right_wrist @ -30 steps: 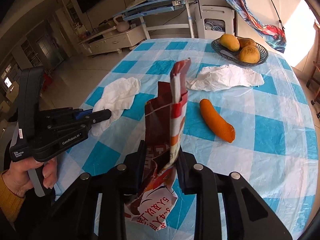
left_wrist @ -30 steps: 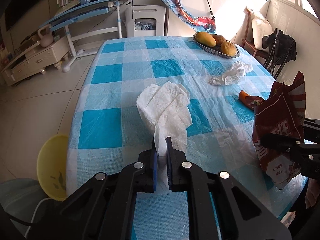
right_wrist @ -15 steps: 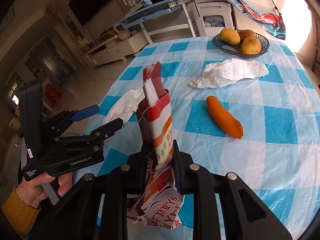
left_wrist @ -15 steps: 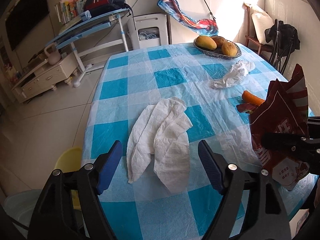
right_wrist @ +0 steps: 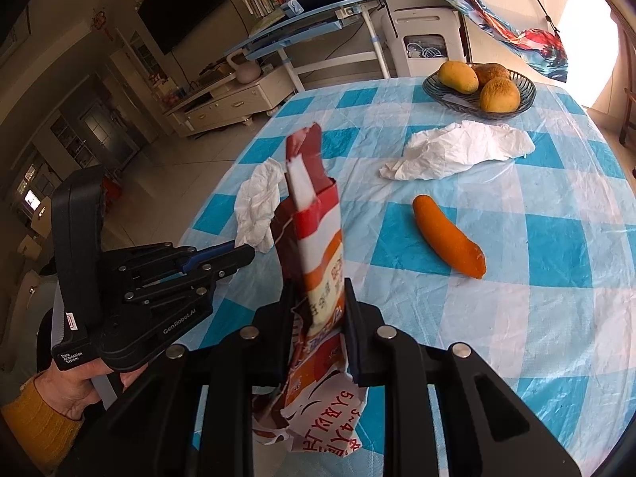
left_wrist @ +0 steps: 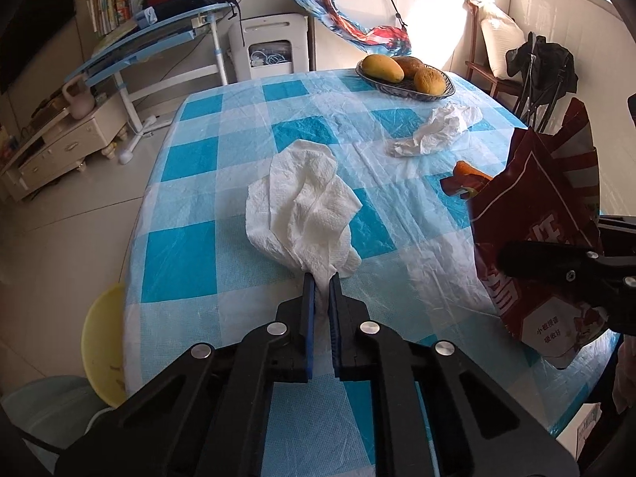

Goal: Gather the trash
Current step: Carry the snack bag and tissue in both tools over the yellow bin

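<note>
My left gripper (left_wrist: 322,280) is shut on the near end of a white paper towel (left_wrist: 306,206) that lies bunched on the blue checked tablecloth (left_wrist: 198,262). From the right wrist view the left gripper (right_wrist: 238,254) and the towel (right_wrist: 256,206) show at the table's left edge. My right gripper (right_wrist: 320,298) is shut on a red and white snack bag (right_wrist: 318,238), held upright above the table; it also shows at the right of the left wrist view (left_wrist: 544,238). A second crumpled white tissue (right_wrist: 457,151) lies further back.
An orange carrot (right_wrist: 449,236) lies on the cloth right of the bag. A dark fruit bowl (right_wrist: 477,87) stands at the far edge. A yellow basin (left_wrist: 103,342) and a pale bin (left_wrist: 47,413) stand on the floor left of the table.
Half a second ago my left gripper was open above the paper towel; now it has closed on the towel's near end again. The right gripper still holds the bag.
</note>
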Tool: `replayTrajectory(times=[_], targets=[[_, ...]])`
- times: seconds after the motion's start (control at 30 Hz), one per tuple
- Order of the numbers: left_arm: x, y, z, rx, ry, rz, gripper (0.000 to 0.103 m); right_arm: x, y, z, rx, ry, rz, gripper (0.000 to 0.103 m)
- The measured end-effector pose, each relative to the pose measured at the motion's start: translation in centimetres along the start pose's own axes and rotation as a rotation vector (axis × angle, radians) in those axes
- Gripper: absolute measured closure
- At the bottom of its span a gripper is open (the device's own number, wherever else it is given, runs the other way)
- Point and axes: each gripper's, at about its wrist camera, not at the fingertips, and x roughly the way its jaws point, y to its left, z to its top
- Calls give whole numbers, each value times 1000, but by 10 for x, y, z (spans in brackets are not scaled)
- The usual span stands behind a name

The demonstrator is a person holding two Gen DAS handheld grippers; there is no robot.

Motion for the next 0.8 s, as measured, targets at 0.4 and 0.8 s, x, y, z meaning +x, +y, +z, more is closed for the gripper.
replayTrajectory(times=[0.4,0.8], targets=[[-42,44,5,-178,-114,10,96,-7,21,6,-32,-80,53,80],[-101,153,12,-444,-215,88,96,-5,76,43,-90,-188,146,80]])
